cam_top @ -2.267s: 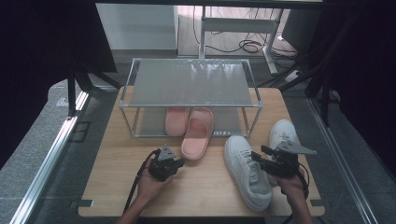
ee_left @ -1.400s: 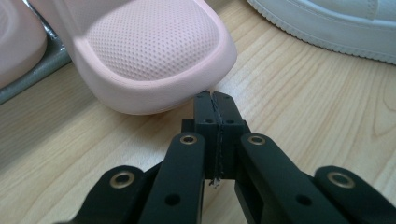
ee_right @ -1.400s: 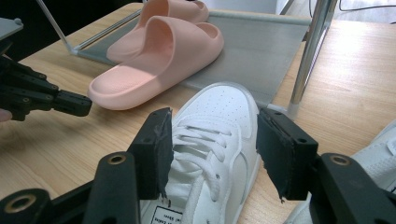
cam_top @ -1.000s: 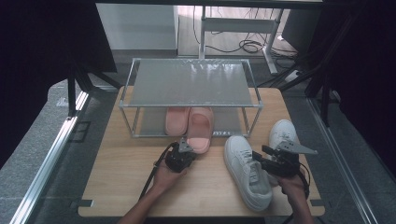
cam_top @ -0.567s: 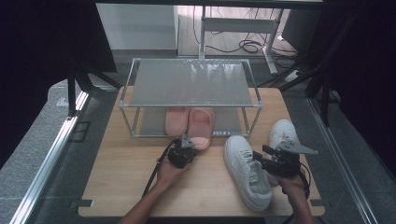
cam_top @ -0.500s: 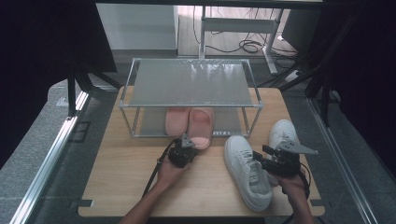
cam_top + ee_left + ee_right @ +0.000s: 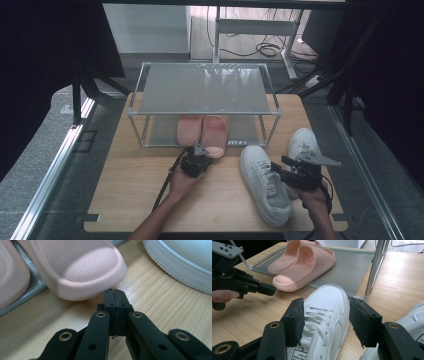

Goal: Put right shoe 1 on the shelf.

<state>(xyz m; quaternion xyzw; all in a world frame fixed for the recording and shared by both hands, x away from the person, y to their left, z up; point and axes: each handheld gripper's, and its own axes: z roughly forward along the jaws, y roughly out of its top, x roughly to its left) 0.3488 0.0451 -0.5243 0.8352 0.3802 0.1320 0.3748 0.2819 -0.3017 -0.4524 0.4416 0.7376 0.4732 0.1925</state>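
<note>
We see the left gripper [image 7: 115, 293], jaws pressed together, tips just at the toe of the pink slipper [image 7: 80, 267] half under the rack [image 7: 202, 90]. Right gripper [image 7: 324, 322], jaws spread, straddles the white sneaker [image 7: 325, 315] right of the rack.

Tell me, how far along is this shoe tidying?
Roughly halfway, it seems. Done: both pink slippers lie side by side on the rack's lower shelf. In hand: the left gripper, jaws shut, sits at one slipper's end, perhaps nudging it; the right gripper is open around a white sneaker. Left: both sneakers, including the second one, stand on the table.
</note>
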